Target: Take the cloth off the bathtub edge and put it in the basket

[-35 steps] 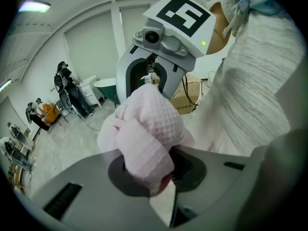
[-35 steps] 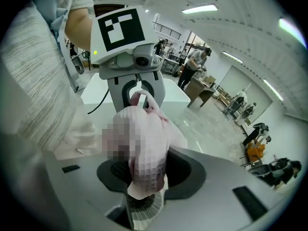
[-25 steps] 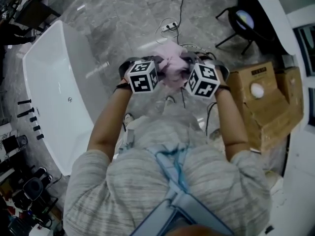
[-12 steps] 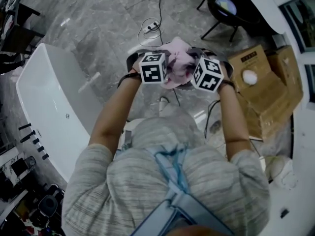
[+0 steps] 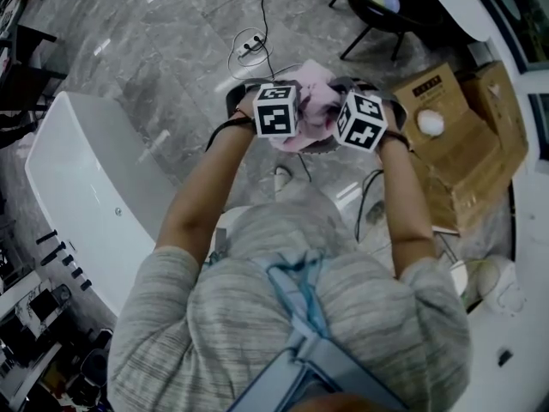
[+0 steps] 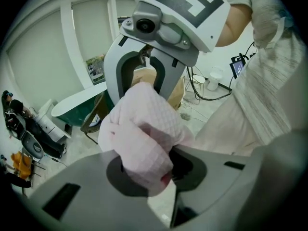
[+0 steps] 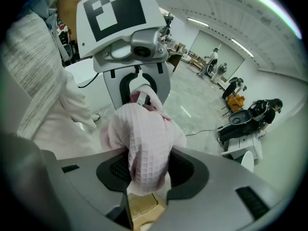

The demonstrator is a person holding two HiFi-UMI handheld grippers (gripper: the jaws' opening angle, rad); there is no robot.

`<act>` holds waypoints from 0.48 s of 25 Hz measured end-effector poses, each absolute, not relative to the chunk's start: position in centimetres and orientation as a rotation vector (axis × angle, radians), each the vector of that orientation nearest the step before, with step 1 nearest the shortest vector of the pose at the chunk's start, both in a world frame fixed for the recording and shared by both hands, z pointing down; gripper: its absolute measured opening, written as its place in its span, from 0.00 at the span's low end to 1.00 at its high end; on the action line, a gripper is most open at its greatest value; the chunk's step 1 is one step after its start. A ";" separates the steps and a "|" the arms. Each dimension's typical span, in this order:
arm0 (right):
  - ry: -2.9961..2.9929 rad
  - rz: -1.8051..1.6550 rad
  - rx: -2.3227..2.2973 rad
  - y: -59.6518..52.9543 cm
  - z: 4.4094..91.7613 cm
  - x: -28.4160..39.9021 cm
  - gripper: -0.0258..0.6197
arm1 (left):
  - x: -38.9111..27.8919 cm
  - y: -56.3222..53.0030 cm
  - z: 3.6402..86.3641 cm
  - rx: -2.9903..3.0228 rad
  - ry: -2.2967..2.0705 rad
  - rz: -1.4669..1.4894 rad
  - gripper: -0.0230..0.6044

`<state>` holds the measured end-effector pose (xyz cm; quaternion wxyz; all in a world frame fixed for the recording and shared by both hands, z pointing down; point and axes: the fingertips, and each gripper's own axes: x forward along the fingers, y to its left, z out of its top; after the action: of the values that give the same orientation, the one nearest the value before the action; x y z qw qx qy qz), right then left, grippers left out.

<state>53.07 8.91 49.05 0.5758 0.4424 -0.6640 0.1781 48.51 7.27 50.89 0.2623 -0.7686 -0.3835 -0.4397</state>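
Left tool (image 6: 147,170) and right tool (image 7: 149,170) clamp the cloth (image 5: 314,105) bunched between them.

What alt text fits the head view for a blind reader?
Seen from above, a person holds a bunched pink cloth between the left gripper and right gripper above a grey floor; a white bathtub lies left, cardboard boxes right.

The grey floor (image 5: 171,84) ahead is mostly open. On the left the white bathtub (image 5: 77,187) blocks that side; on the right the cardboard boxes (image 5: 455,157) stand close. A cable with a power strip (image 5: 249,45) lies ahead (low, but in the way), and a black stand (image 5: 371,7) beyond. No gap remains between left gripper (image 6: 149,170) and right gripper (image 7: 147,172): the pink cloth (image 5: 313,106) fills it.
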 end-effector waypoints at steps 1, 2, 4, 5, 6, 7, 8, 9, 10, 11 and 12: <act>-1.547 0.432 1.022 9.1 49.5 53.1 0.28 | 48.5 7.3 51.3 -2.057 -1.038 -1.201 0.16; -1.538 0.449 1.010 9.2 50.0 53.1 0.28 | 48.5 7.3 51.9 -2.037 -1.033 -1.214 0.16; -1.519 0.489 0.990 9.5 51.2 53.0 0.28 | 48.5 7.1 52.9 -2.021 -1.012 -1.248 0.20; -1.508 0.508 0.981 9.6 51.8 53.0 0.31 | 48.5 7.0 53.3 -2.024 -0.997 -1.265 0.25; -1.497 0.520 0.976 9.7 52.3 52.9 0.32 | 48.5 6.7 53.7 -2.027 -0.981 -1.279 0.31; -1.486 0.523 0.978 9.7 52.7 52.9 0.36 | 48.4 6.4 54.0 -2.029 -0.962 -1.288 0.35; -1.476 0.516 0.986 9.7 53.0 53.0 0.38 | 48.4 6.1 54.3 -2.033 -0.940 -1.294 0.36; -1.466 0.505 1.000 9.5 53.1 53.3 0.38 | 48.6 5.6 54.5 -2.044 -0.915 -1.293 0.36; -1.457 0.493 1.014 9.4 53.0 53.6 0.38 | 48.8 5.2 54.5 -2.067 -0.887 -1.284 0.36; -1.450 0.485 1.028 9.2 52.8 54.0 0.38 | 49.2 4.8 54.2 -2.096 -0.857 -1.270 0.36; -1.445 0.483 1.040 9.0 52.6 54.3 0.38 | 49.6 4.4 53.8 -2.124 -0.830 -1.254 0.36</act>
<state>54.26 8.97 52.56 0.6041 0.4492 -0.6243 0.2086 49.63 4.43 53.82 0.2664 -0.7866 -0.3075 -0.4645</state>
